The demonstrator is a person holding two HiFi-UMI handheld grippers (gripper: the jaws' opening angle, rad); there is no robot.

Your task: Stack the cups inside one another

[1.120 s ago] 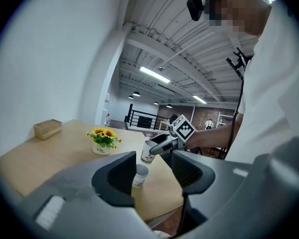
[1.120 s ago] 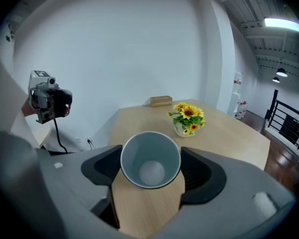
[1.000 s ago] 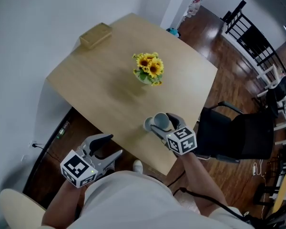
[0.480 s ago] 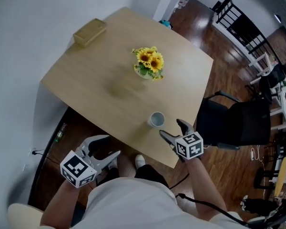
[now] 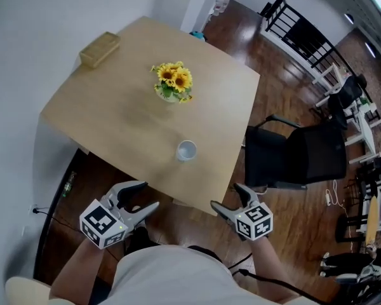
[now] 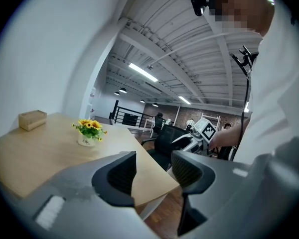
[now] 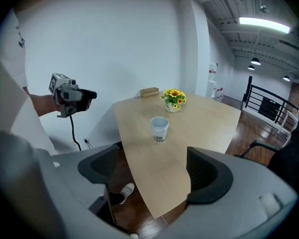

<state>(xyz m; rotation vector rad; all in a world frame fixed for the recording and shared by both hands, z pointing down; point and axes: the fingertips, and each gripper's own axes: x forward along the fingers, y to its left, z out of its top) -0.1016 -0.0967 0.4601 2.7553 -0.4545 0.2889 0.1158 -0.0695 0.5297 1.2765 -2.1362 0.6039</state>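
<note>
Only one paper cup [image 5: 186,150] shows on the wooden table [image 5: 114,119]. It stands near the edge closest to the person, well apart from the potted sunflowers [image 5: 171,84] at the table's middle and from the small box [image 5: 100,49] at the far corner. The cup is upright with its mouth up, so its long axis is vertical. It narrows toward the base, and the dark print on its side faces the right gripper's camera. From these views I cannot say whether it is a single cup or several already nested; the rim reads as one. The left gripper [image 5: 149,194] and the right gripper [image 5: 227,197] both hang off the table, close to the person's body. Each has its jaws spread apart with nothing between them. By my judgement the stacking is either finished or at rest, since no loose cup is in sight. If another cup turns up, it would need to be gripped by its wall and lowered mouth-up, straight down that vertical axis. A black office chair [image 5: 292,157] stands beside the table's right edge.
</note>
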